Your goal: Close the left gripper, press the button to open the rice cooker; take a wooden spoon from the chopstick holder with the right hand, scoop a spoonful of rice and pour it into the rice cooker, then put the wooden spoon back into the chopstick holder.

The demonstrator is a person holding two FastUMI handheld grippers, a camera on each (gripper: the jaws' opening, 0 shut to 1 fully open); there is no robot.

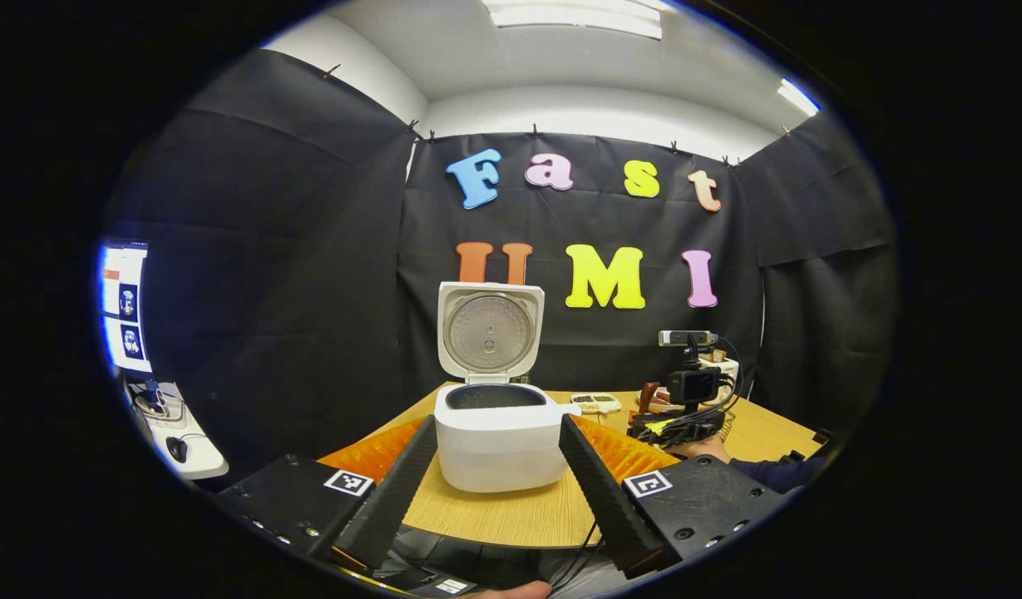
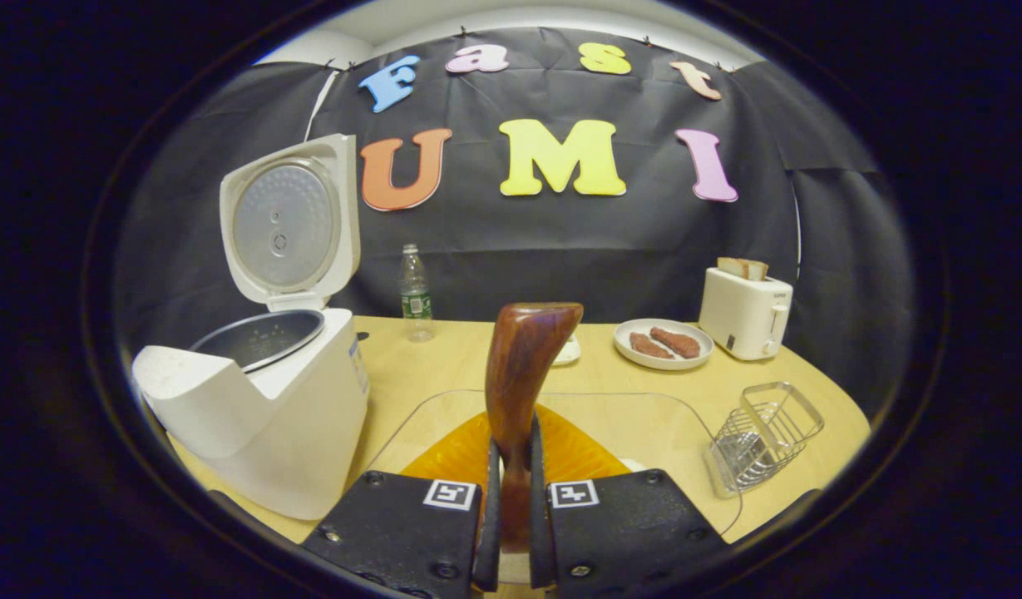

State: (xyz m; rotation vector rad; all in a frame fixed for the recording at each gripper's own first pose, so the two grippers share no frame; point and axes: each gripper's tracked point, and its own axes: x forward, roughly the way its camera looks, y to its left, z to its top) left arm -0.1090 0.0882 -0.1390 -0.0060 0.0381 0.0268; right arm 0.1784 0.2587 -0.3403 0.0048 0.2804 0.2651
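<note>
The white rice cooker (image 1: 494, 441) stands on the wooden table with its lid up and its dark inner pot showing. My left gripper (image 1: 498, 426) hangs before it, open, with the cooker seen between its spread fingers and nothing held. In the right gripper view the cooker (image 2: 269, 416) is at the left, lid raised. My right gripper (image 2: 511, 466) is shut on the handle of the brown wooden spoon (image 2: 523, 366), which stands upright above an orange ribbed dish (image 2: 461, 453). The wire chopstick holder (image 2: 760, 437) leans at the right. The spoon (image 1: 649, 396) also shows far right in the left gripper view.
A water bottle (image 2: 415, 295) stands at the back wall. A plate with sausages (image 2: 662, 343) and a white toaster (image 2: 743, 312) sit at the back right. A small white tray (image 1: 595, 403) lies behind the cooker. A side desk with a monitor (image 1: 124, 308) is at the far left.
</note>
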